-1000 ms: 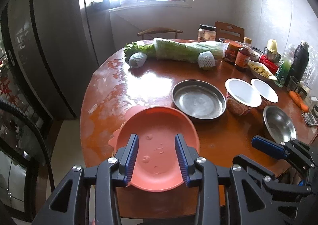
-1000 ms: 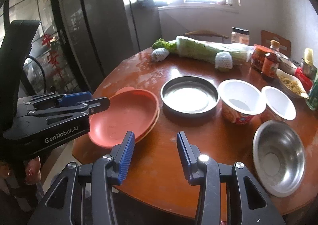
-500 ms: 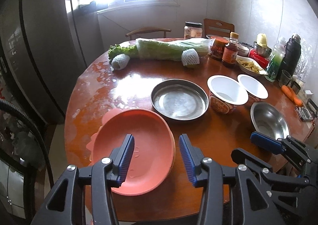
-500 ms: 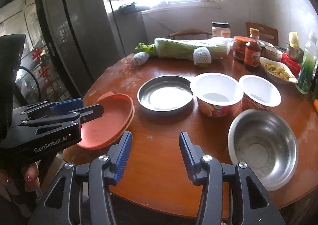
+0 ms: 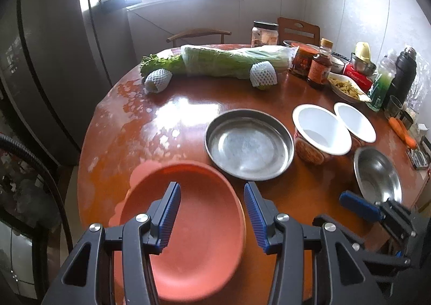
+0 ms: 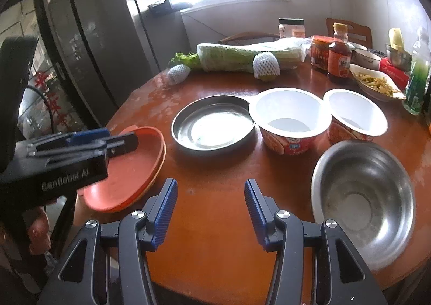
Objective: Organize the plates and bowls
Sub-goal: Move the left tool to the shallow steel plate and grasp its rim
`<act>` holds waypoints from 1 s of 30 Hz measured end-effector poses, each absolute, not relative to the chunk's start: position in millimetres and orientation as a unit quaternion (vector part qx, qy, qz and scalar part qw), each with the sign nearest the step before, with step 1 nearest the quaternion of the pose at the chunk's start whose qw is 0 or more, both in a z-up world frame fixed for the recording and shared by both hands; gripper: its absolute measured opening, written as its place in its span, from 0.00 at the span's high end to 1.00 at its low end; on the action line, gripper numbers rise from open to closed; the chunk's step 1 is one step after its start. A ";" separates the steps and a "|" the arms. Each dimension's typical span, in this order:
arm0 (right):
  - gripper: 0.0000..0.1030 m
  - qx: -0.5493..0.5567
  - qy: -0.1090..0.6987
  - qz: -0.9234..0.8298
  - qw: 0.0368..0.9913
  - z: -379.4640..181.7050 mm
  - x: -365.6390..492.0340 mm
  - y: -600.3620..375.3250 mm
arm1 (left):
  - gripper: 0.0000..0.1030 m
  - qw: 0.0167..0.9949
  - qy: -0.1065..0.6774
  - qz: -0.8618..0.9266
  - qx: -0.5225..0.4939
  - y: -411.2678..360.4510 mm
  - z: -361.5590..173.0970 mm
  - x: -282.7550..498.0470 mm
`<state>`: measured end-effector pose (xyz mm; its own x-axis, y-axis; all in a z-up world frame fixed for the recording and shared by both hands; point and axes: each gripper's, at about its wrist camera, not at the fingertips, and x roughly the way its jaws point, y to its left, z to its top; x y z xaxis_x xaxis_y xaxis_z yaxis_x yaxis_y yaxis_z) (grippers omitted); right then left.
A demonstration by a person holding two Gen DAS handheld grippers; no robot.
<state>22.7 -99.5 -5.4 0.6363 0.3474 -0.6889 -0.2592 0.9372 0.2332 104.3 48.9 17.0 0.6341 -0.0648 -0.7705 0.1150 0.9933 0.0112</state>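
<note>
Two orange plates [image 5: 194, 237] lie stacked at the near left edge of the round table [image 5: 150, 127]. My left gripper [image 5: 211, 191] hovers over them, its jaws opening, with nothing pressed between the pads. To their right lie a flat steel plate [image 5: 249, 143], two white-lined paper bowls [image 5: 320, 132] [image 5: 355, 121] and a deep steel bowl [image 5: 377, 173]. My right gripper [image 6: 210, 189] stands open over bare wood between the orange plates [image 6: 129, 178] and the steel bowl [image 6: 361, 197]. The steel plate [image 6: 212, 127] and the paper bowls [image 6: 289, 116] lie beyond it.
At the back of the table lie a wrapped cabbage [image 5: 231, 62], two foam-netted fruits [image 5: 157, 80], jars, sauce bottles [image 5: 319, 68], a dish of food [image 5: 344, 86], a thermos [image 5: 404, 73] and a carrot [image 5: 402, 130]. A dark fridge [image 5: 48, 62] stands to the left and chairs behind.
Both grippers' jaws have widened. The left gripper has drawn back from the orange plate, which now lies flat on the one below. The right view has swung right, nearer the steel bowl.
</note>
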 end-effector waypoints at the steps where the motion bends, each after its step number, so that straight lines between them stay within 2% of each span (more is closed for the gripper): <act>1: 0.48 0.058 0.393 0.168 0.902 -6.6 28.4 -97.8 | 0.52 0.902 0.427 -0.052 0.028 49.7 17.2 111.7; 14: 0.48 0.098 0.431 0.147 0.885 -37.1 98.2 -88.6 | 0.52 0.874 0.481 -0.070 0.010 49.8 -11.4 196.2; 22: 0.48 0.111 0.451 0.124 0.877 -53.8 120.6 -90.6 | 0.53 0.864 0.498 -0.078 0.019 39.8 -29.7 214.8; 26: 0.48 0.102 0.453 0.123 0.877 -54.7 123.3 -89.9 | 0.58 0.857 0.508 -0.085 0.023 35.8 -37.5 217.9; 30: 0.48 0.085 0.458 0.127 0.876 -52.3 117.1 -88.7 | 0.59 0.854 0.510 -0.094 0.040 29.1 -41.2 213.1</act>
<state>117.1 -88.7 -52.3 0.5488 0.3005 -0.7801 -0.1455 0.9532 0.2649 213.1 29.1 -41.2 0.4615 -0.1202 -0.8789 0.2025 0.9789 -0.0275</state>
